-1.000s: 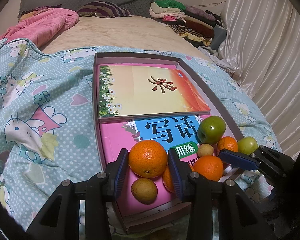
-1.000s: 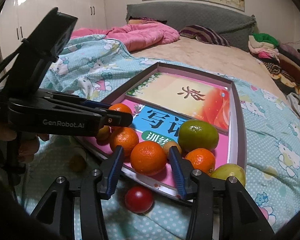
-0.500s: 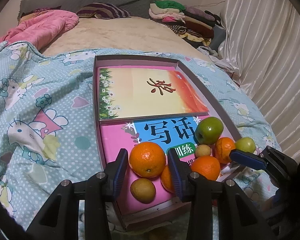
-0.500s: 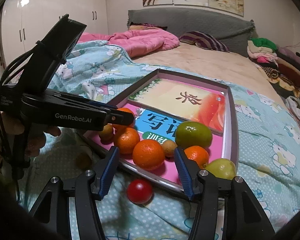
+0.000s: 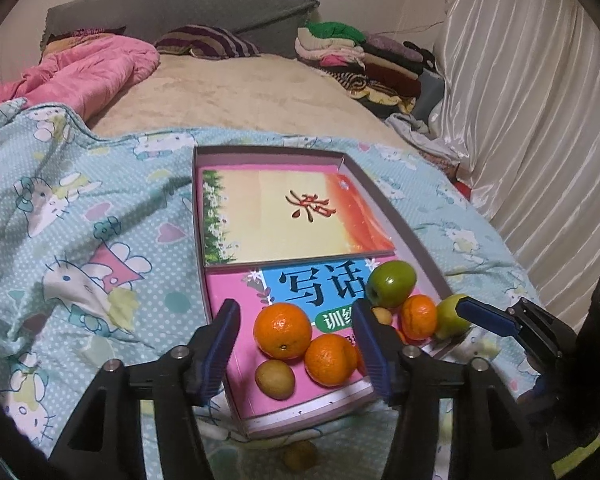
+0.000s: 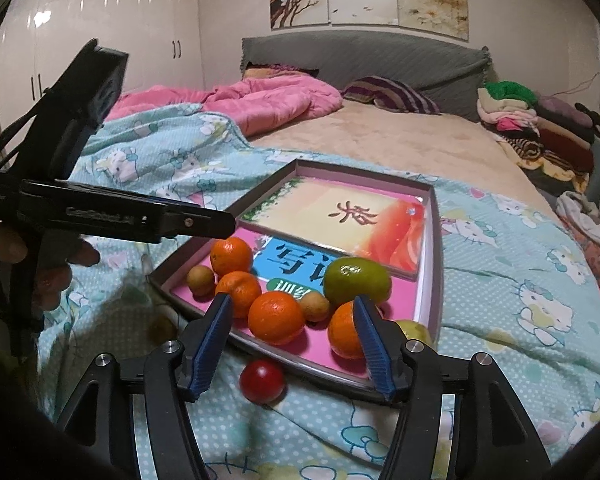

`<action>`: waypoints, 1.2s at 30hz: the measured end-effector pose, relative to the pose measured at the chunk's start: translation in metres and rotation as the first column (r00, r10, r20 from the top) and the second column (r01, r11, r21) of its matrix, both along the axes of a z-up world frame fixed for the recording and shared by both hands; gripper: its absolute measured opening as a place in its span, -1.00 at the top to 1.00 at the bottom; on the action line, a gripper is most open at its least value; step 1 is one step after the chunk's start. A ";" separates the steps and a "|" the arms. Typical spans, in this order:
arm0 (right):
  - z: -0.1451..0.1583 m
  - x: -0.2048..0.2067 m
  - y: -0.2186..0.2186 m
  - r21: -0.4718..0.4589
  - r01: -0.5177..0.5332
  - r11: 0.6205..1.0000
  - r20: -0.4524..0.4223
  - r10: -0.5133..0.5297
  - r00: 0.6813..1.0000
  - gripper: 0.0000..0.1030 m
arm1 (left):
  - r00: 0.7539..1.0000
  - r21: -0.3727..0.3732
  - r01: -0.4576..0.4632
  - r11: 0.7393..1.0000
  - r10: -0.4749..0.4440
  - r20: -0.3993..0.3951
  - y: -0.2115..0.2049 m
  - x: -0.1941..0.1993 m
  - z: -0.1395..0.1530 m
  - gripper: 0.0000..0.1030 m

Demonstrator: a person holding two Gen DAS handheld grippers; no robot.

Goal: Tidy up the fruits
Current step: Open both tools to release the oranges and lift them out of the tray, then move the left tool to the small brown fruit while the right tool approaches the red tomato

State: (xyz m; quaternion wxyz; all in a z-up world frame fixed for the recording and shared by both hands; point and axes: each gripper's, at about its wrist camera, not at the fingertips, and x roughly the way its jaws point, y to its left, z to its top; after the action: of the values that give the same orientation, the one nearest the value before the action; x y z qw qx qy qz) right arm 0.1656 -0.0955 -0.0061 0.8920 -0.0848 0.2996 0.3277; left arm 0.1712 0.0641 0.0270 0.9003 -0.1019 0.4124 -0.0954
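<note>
Hovering over a shallow tray (image 5: 396,216) on a bedspread (image 5: 80,216), we hold both tools free of the fruit: the left gripper (image 5: 296,350) has just been opening and its jaws now stand apart on either side of the orange (image 5: 283,330) near the tray's near-left corner, pads clear of its skin; the right gripper (image 6: 292,344) has likewise been opening, its jaws apart with a second orange (image 6: 276,317) between them, untouched, at the tray's near edge. Most of the fruit is already gathered at the near end of the tray, on top of the pink book (image 5: 236,300) lying in it: three more oranges, a green apple (image 5: 391,283) and two small brown fruits. A pale green fruit (image 5: 448,316) sits at the near-right corner; whether it lies inside the rim we cannot tell. Left over, by our reading, are a red fruit (image 6: 262,375) on the bedspread just outside the tray's near edge and a brown fruit (image 5: 299,455) on the cloth below the near-left corner. Both, we judge, remain to be lifted in.
</note>
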 end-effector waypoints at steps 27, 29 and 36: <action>0.023 -0.026 -0.014 0.072 0.031 0.997 0.049 -0.034 0.998 -0.33 | 0.995 0.058 -0.075 0.995 0.071 0.064 0.002 -0.066 0.025 -0.70; 0.020 -0.029 -0.015 0.072 0.031 0.997 0.040 -0.034 0.999 -0.33 | 0.996 0.064 -0.074 0.995 0.071 0.049 0.001 -0.070 0.019 -0.70; 0.003 -0.037 -0.014 0.052 0.039 0.998 -0.004 -0.039 0.999 -0.33 | 0.997 0.107 -0.075 0.991 0.072 0.033 -0.007 -0.077 0.004 -0.70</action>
State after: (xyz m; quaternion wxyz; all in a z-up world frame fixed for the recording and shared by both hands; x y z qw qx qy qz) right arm 0.1284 -0.1091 -0.0035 0.8996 -0.0553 0.2938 0.3182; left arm 0.0941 0.0576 0.0309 0.9133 -0.0665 0.3996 -0.0410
